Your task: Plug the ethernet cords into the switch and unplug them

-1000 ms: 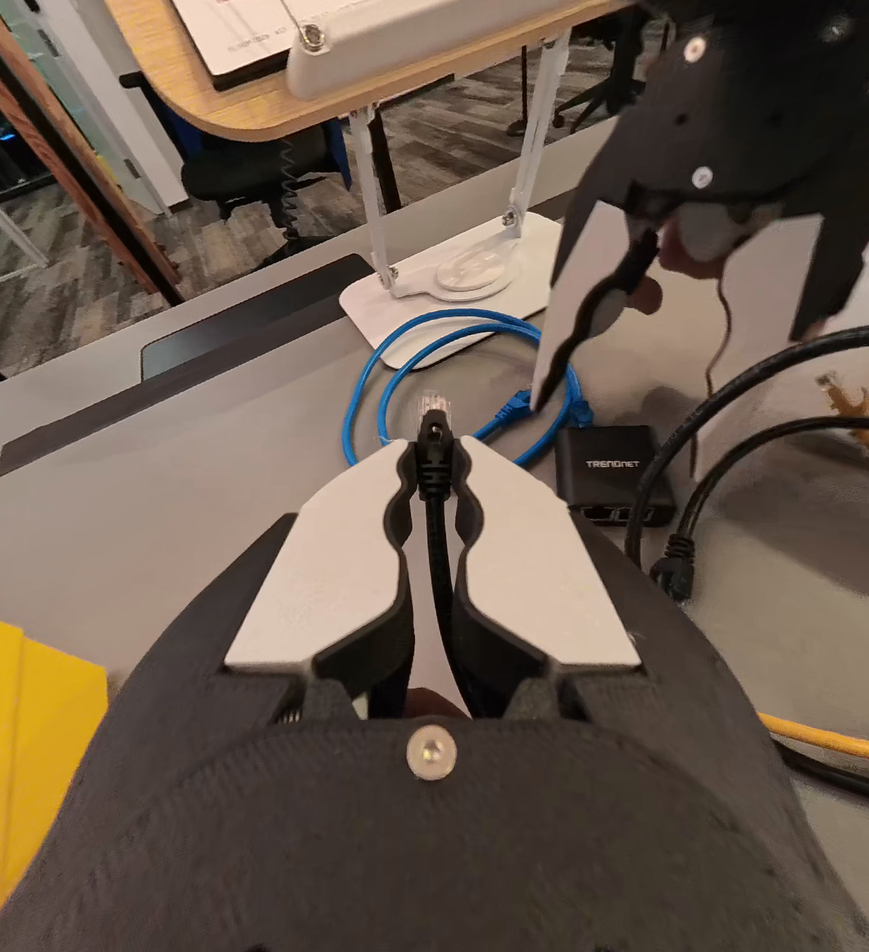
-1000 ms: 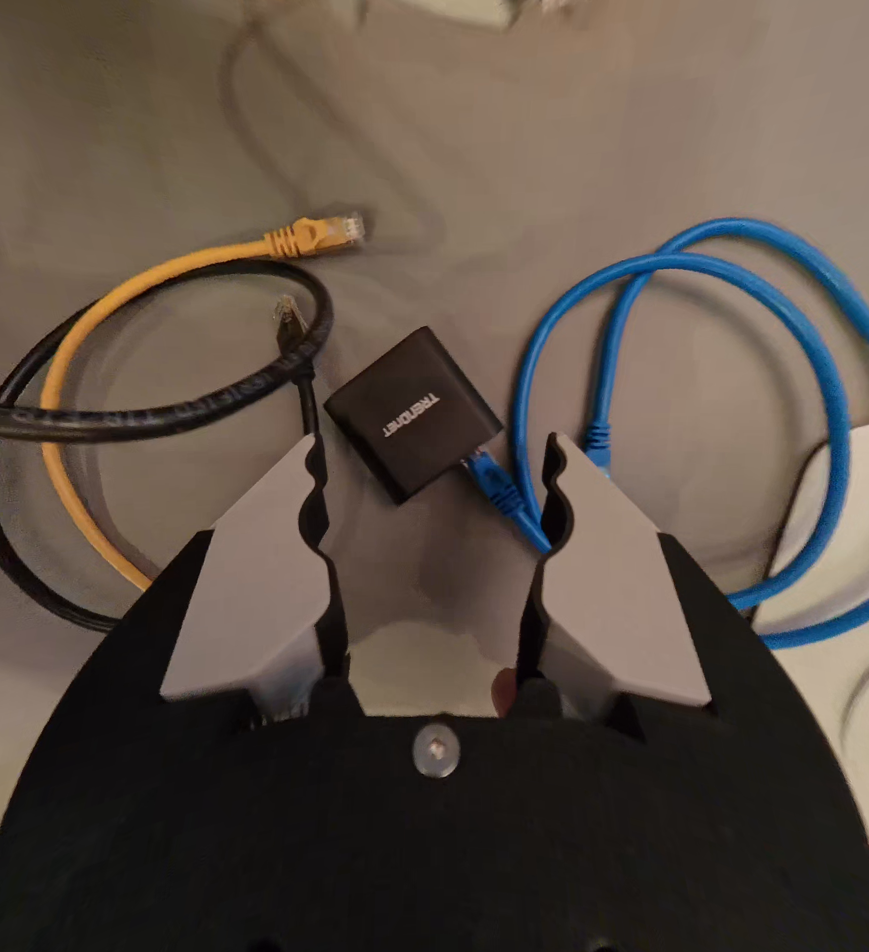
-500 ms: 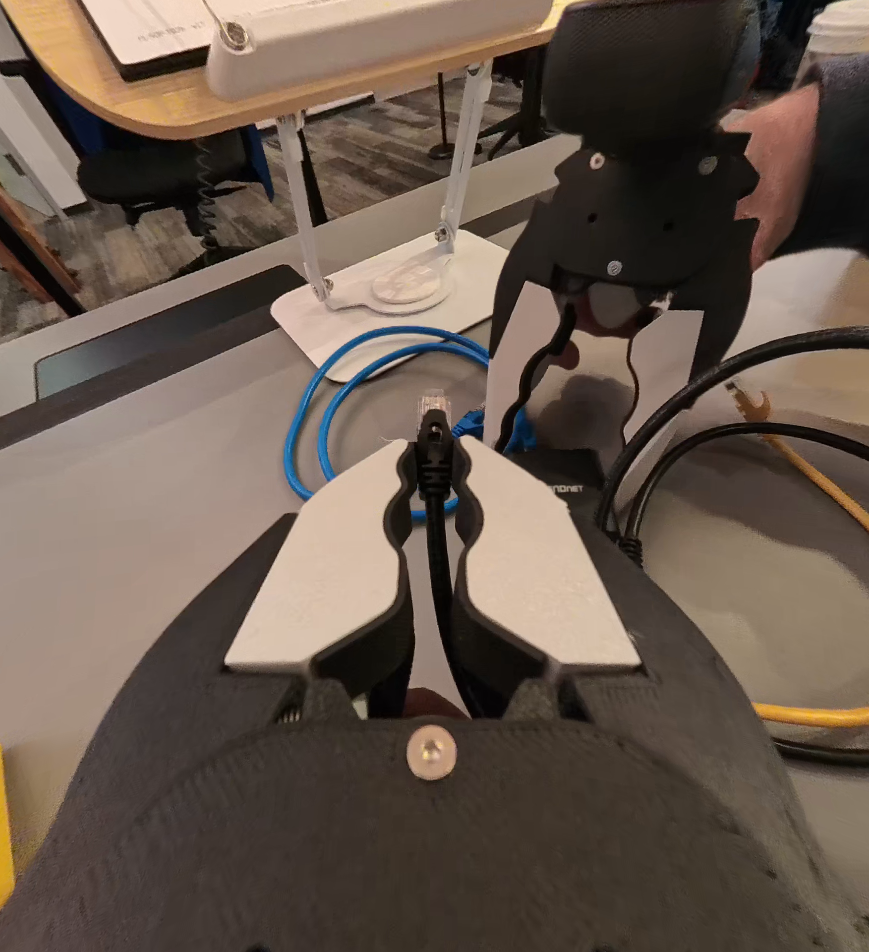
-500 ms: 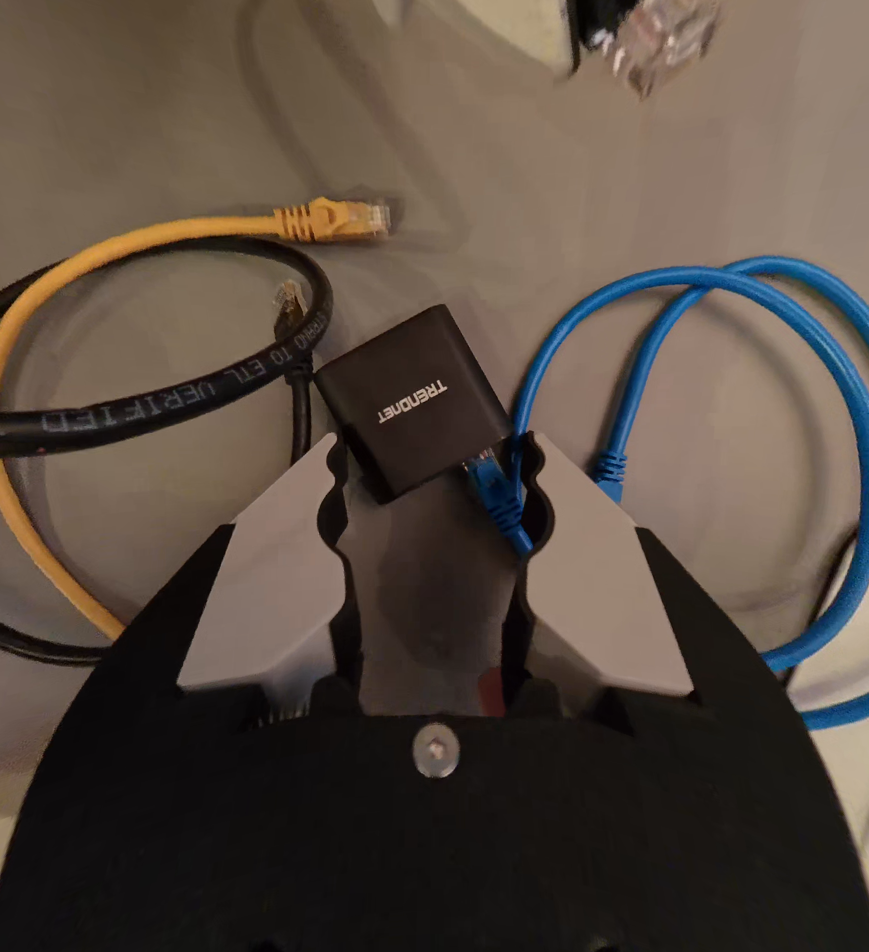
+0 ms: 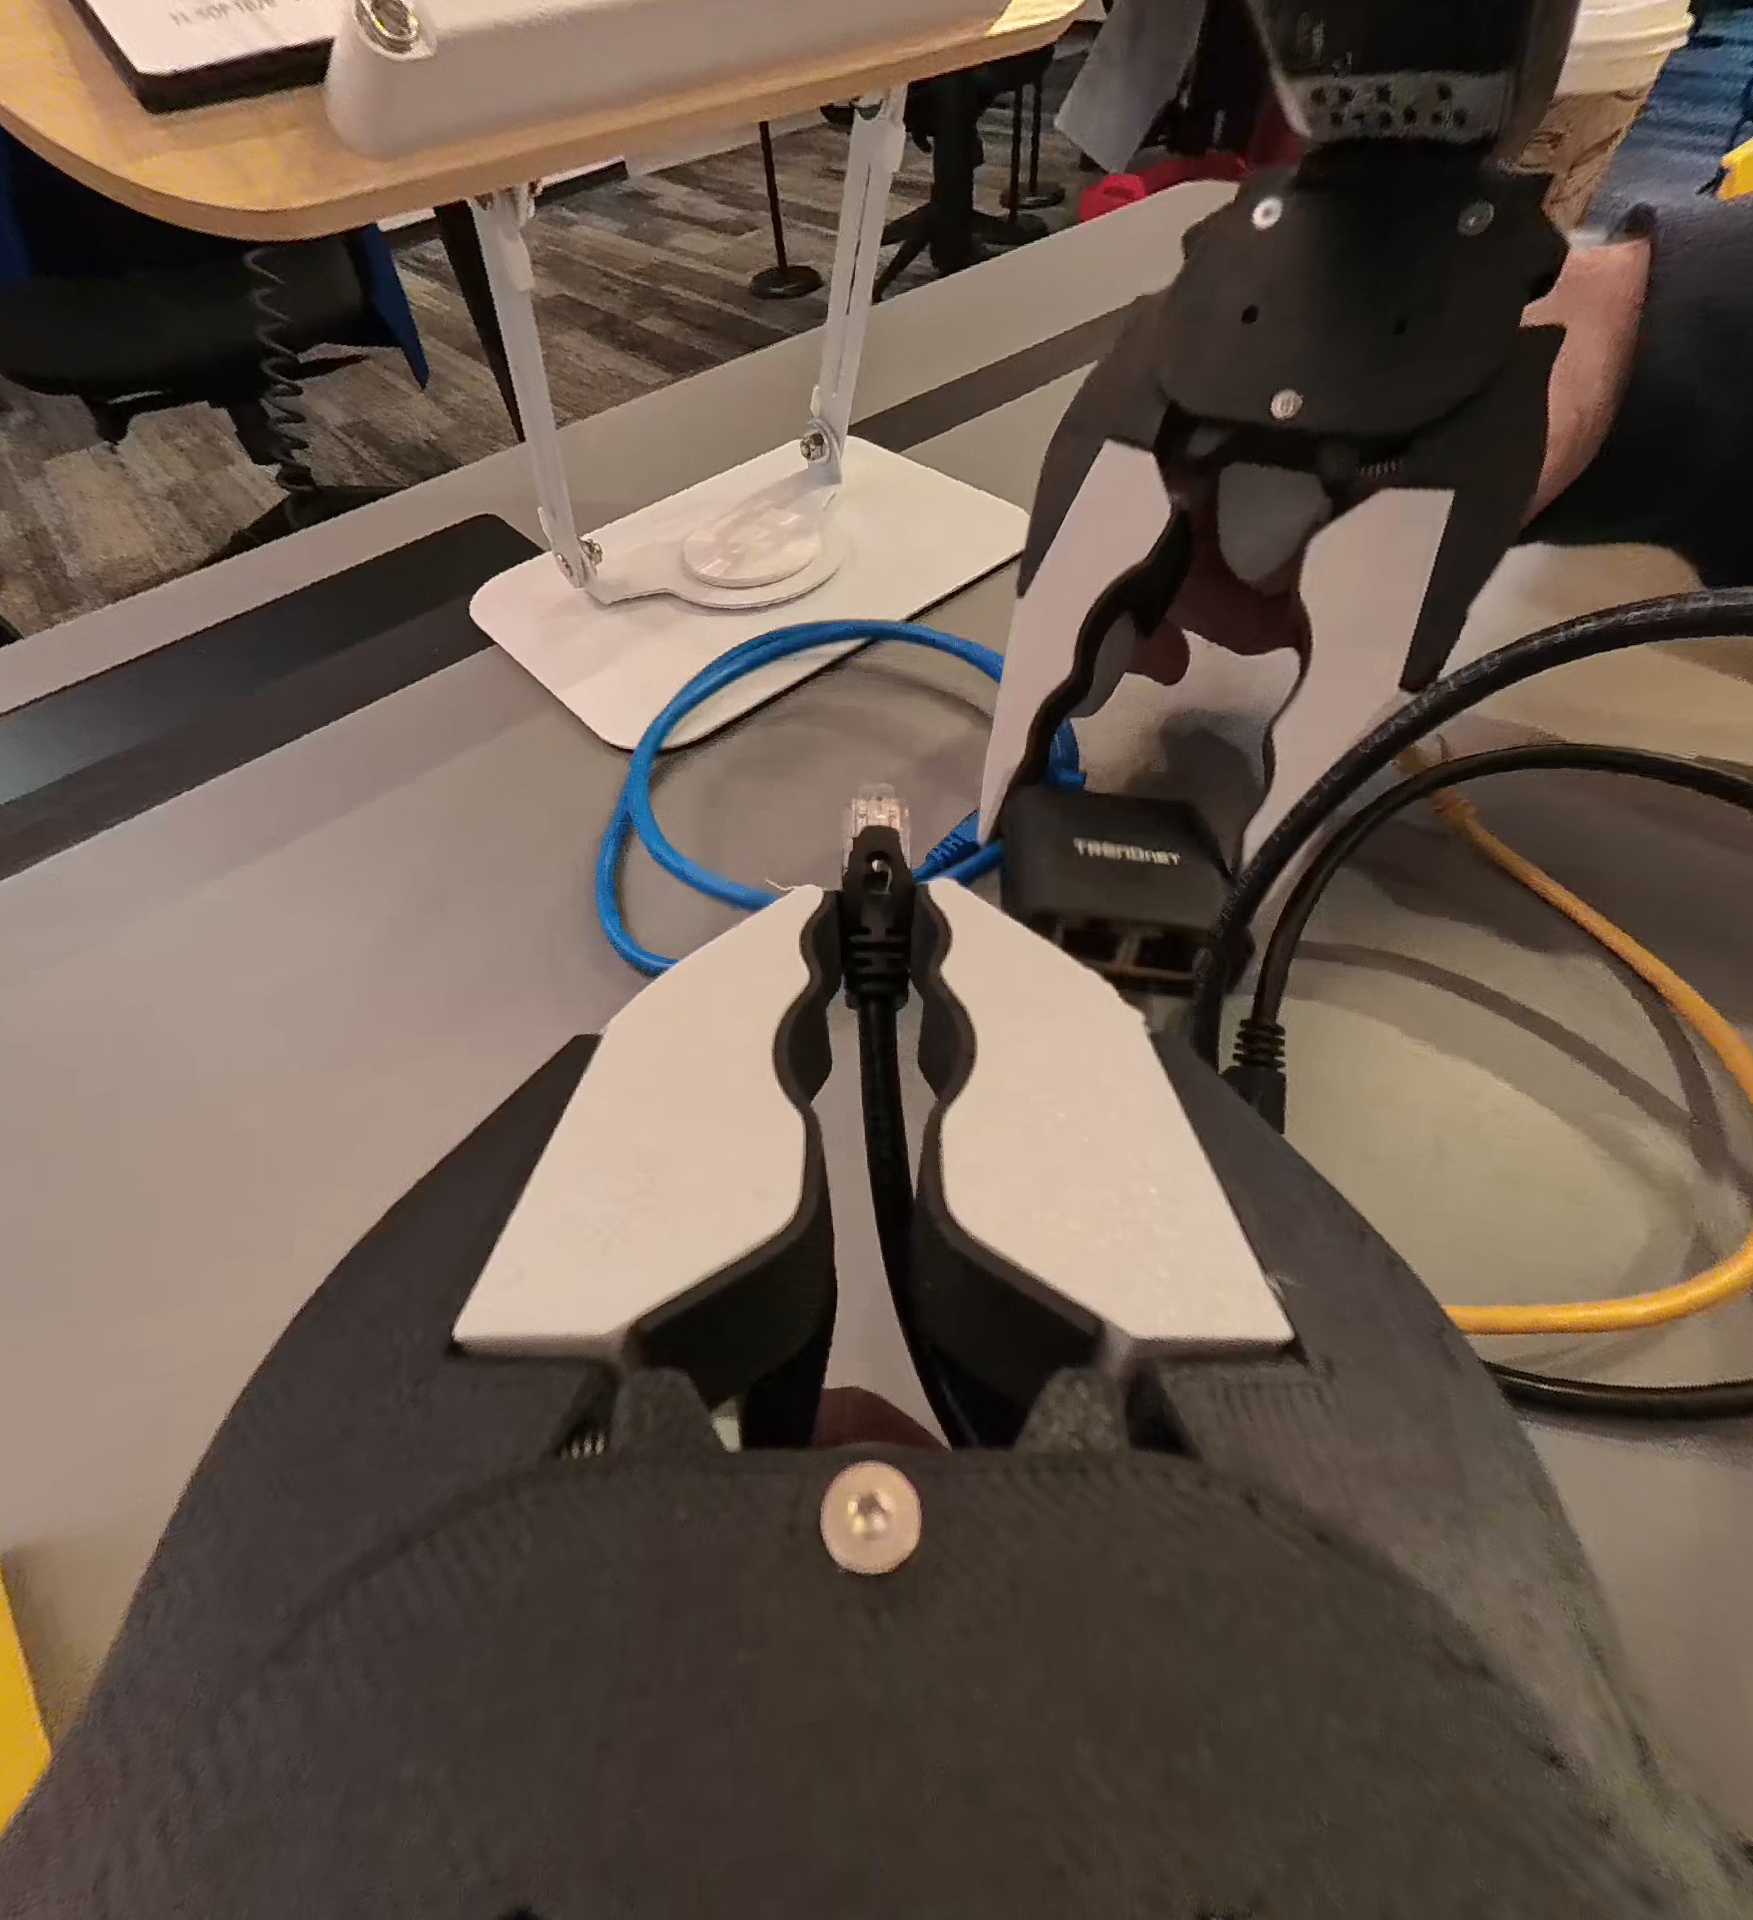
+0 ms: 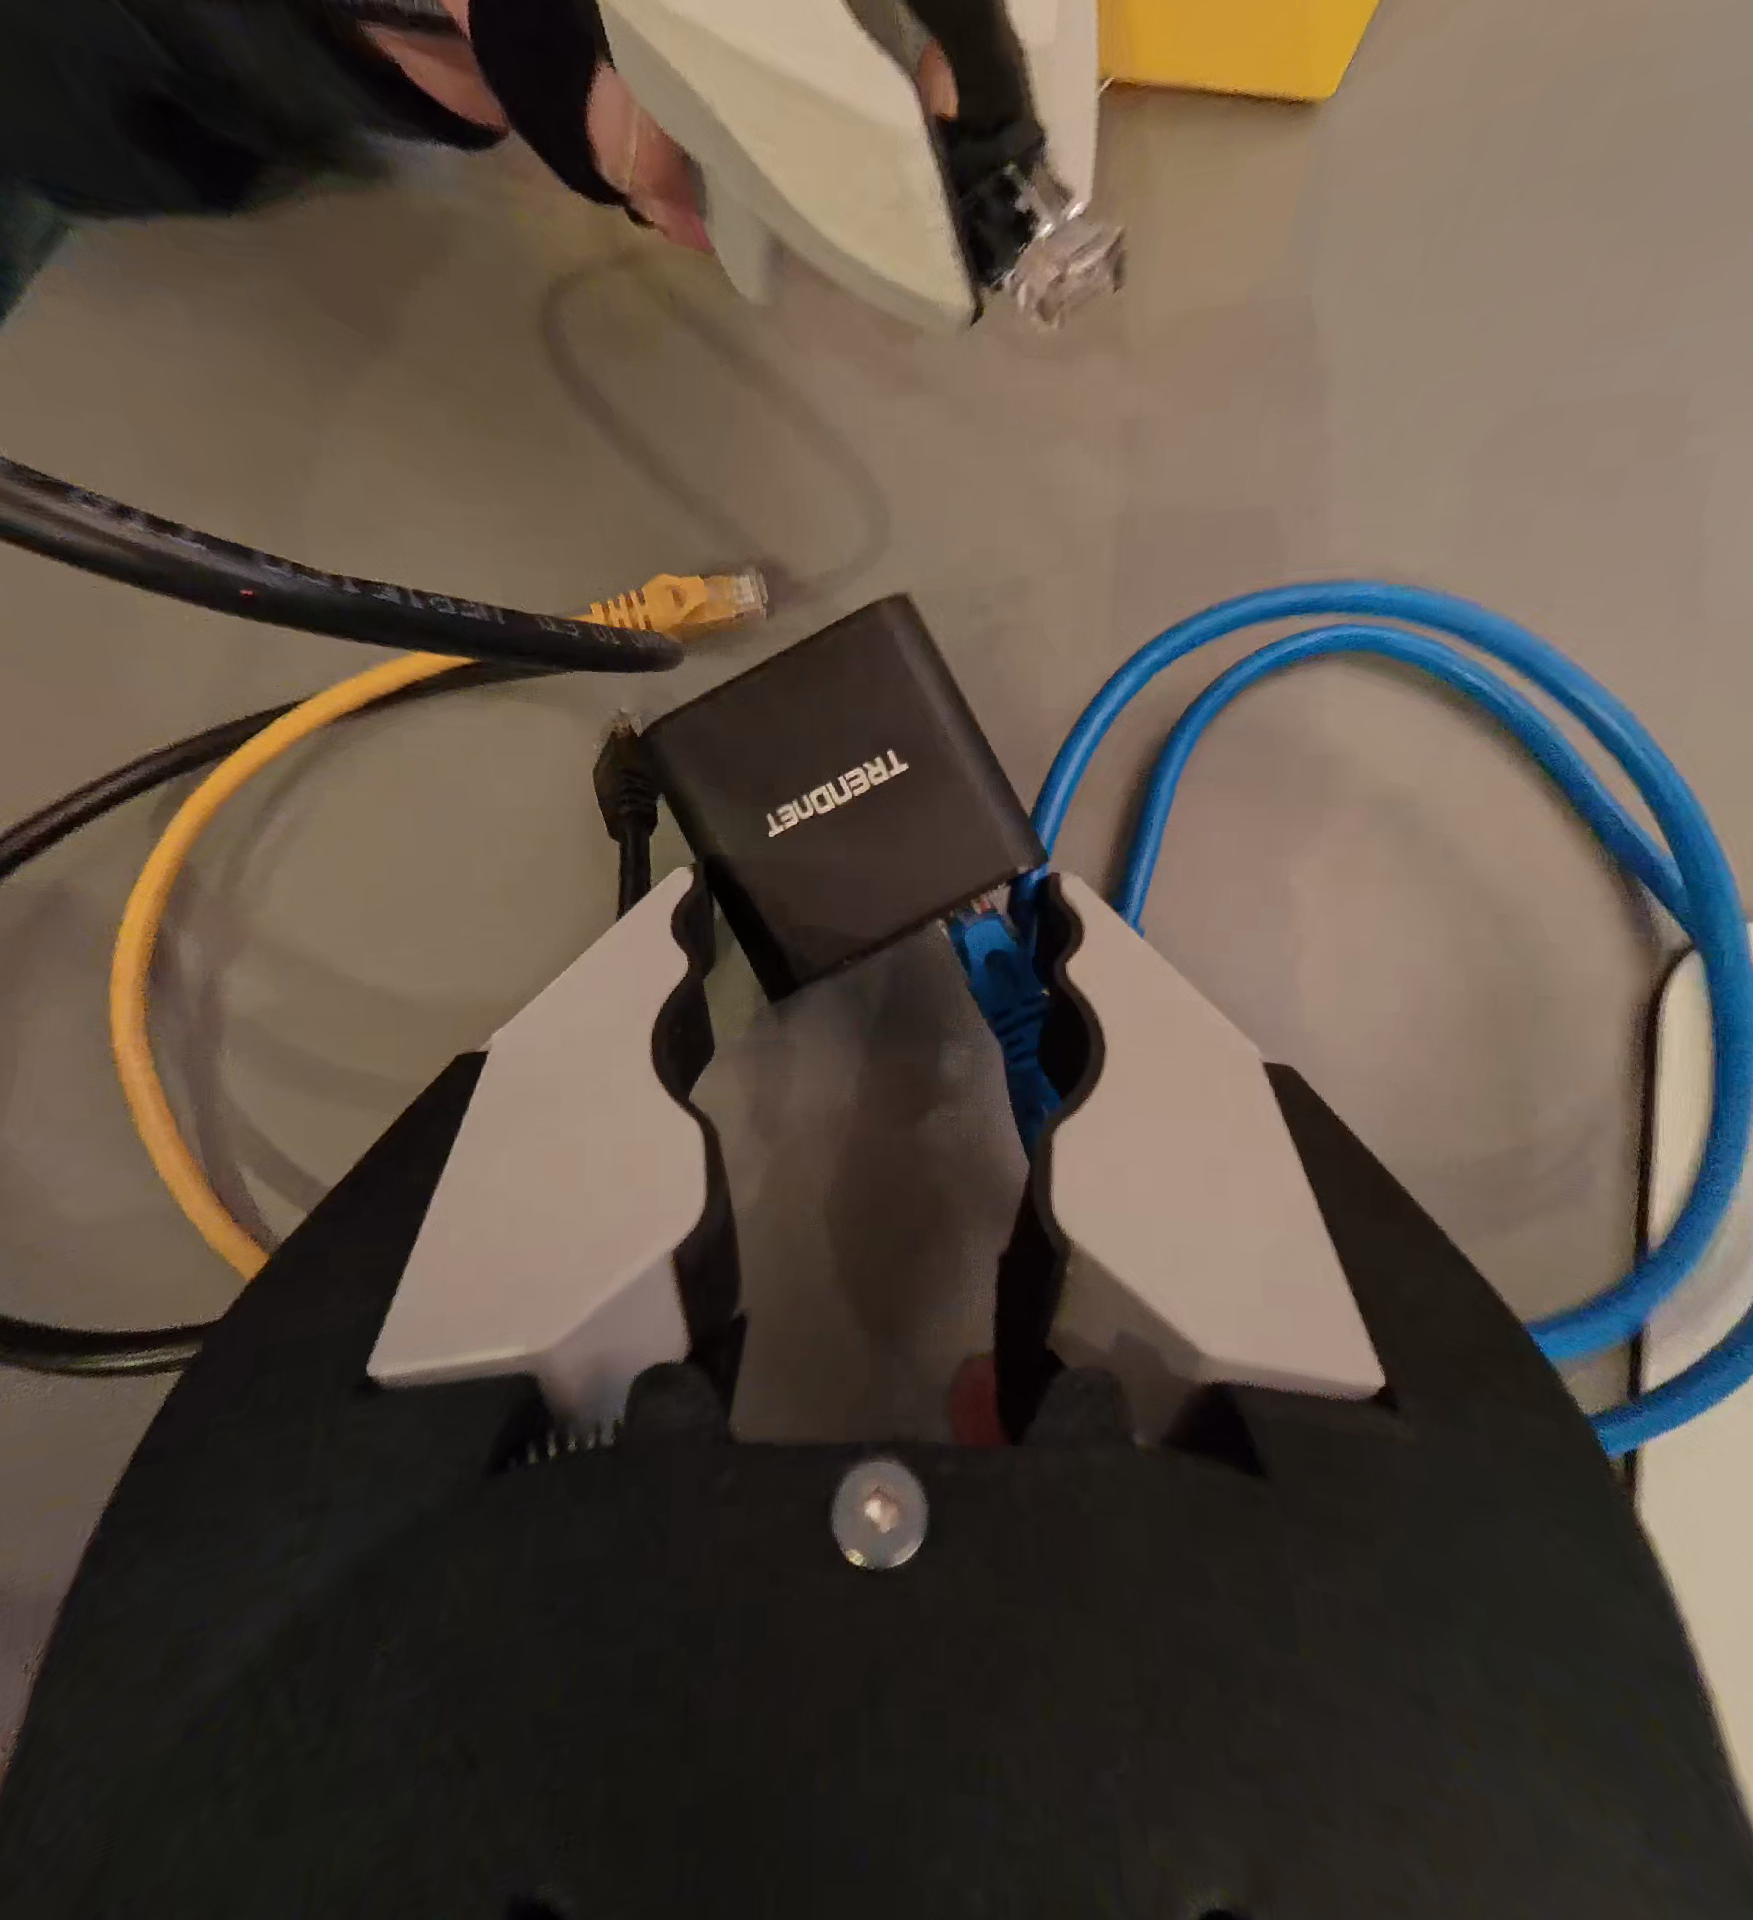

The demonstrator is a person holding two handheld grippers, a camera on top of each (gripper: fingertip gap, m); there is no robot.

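Left hand-held gripper (image 5: 877, 904): clenched on the black ethernet cord (image 5: 882, 1132) just behind its plug, held above the grey desk (image 5: 280, 1039).
Black plug (image 5: 877, 831): clear tip sticking out past the fingertips, pointing away from the camera, short of the switch and to its left; seen at the top of the right wrist view (image 6: 1043, 244) between pale fingers (image 6: 851, 187).
Right hand-held gripper (image 6: 877, 914): released, jaws wide apart, tips down at the desk on either side of the switch's rear end; seen from the front in the left wrist view (image 5: 1126, 831), where the tips flank the switch without clear contact.
Switch (image 5: 1121, 873): small black box flat on the desk, two empty ports facing the left wrist camera; lying slantwise in the right wrist view (image 6: 841, 790).
Blue ethernet cord (image 6: 1474, 883): looped twice on the desk to the right of the switch in the right wrist view, one plug (image 6: 997, 966) seated in the switch's rear face, just inside the right finger.
Yellow ethernet cord (image 6: 145, 987): curved on the desk, plug (image 6: 695, 603) lying free near the switch's far corner.
Second black plug (image 6: 628, 790): loose on the desk, touching or just beside the switch's side.
White lamp base (image 5: 747, 582): flat on the desk beyond the blue loops.
Yellow box (image 6: 1236, 47): at the far desk edge in the right wrist view.
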